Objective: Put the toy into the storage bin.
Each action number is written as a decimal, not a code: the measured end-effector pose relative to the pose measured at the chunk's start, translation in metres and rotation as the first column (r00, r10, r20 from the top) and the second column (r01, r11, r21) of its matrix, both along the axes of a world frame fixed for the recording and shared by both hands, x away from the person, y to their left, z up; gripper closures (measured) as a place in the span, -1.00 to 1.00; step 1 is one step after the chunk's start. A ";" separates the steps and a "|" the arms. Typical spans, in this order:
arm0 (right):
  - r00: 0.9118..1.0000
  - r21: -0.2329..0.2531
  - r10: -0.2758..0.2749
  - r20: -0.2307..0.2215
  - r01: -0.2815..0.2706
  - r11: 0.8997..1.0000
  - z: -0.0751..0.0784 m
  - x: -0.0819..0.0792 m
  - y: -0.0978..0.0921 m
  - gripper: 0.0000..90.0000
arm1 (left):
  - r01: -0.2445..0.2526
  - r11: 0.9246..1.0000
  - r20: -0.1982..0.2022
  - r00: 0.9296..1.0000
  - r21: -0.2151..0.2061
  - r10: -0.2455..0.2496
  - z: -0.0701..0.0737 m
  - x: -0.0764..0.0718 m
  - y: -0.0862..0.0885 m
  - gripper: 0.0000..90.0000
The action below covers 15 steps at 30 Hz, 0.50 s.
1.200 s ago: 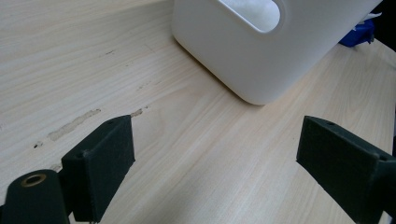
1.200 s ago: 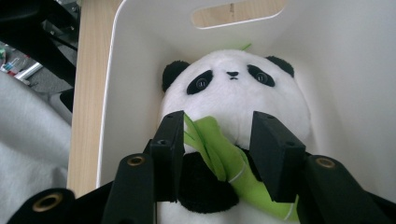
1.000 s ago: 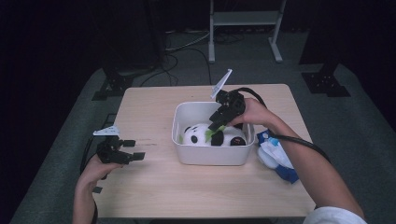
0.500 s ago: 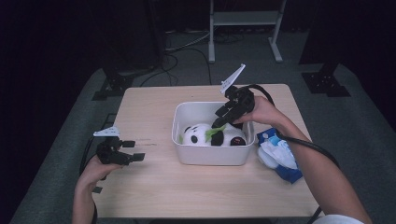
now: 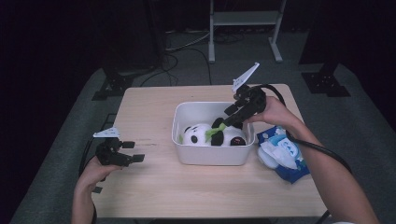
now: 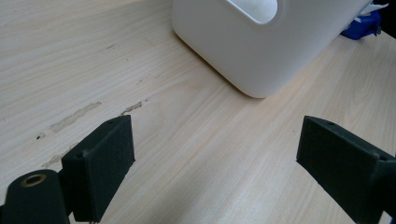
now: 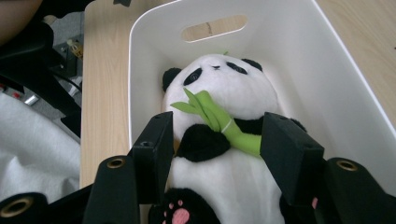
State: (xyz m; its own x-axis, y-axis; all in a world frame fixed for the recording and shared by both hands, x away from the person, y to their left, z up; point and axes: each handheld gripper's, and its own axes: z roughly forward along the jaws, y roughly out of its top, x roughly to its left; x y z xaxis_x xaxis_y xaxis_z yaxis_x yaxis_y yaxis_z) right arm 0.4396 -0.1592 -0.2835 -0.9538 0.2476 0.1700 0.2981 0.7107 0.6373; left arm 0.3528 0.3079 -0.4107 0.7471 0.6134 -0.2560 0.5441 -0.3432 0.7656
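A white bin (image 5: pixel 212 157) stands at the table's middle and holds a panda plush (image 5: pixel 198 134) lying on its back with a green bamboo sprig (image 5: pixel 214 132). My right gripper (image 5: pixel 229 118) hovers over the bin's right half, open. In the right gripper view its jaws (image 7: pixel 217 130) stand either side of the panda's (image 7: pixel 224 88) black arm and the bamboo (image 7: pixel 210 112), just above the belly. My left gripper (image 5: pixel 133 151) rests low at the table's left edge, open with nothing between its jaws. In its own view the left gripper (image 6: pixel 215 140) faces the bin's corner (image 6: pixel 243 46).
A blue and white packet (image 5: pixel 282 154) lies on the table right of the bin, under my right forearm; its edge (image 6: pixel 364 25) shows past the bin. Bare wood (image 5: pixel 149 112) spreads left of and in front of the bin. Cables and stands sit on the floor beyond.
My right gripper has drifted a little to the right and back over the bin. The panda stays in the bin. The left gripper has not moved.
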 end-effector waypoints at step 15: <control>0.996 0.034 -0.085 0.010 0.085 0.996 0.000 -0.012 -0.044 -0.06 | 0.015 1.000 -0.005 1.000 0.014 -0.015 -0.002 0.001 -0.006 -0.78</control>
State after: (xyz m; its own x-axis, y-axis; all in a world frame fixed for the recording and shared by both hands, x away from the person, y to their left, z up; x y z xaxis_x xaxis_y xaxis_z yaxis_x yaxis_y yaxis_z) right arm 0.4274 -0.2028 -0.2838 -0.9316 0.3221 0.1686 0.3488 0.6614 0.6640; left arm 0.3542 0.3019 -0.4127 0.7551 0.6058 -0.2507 0.5424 -0.3623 0.7580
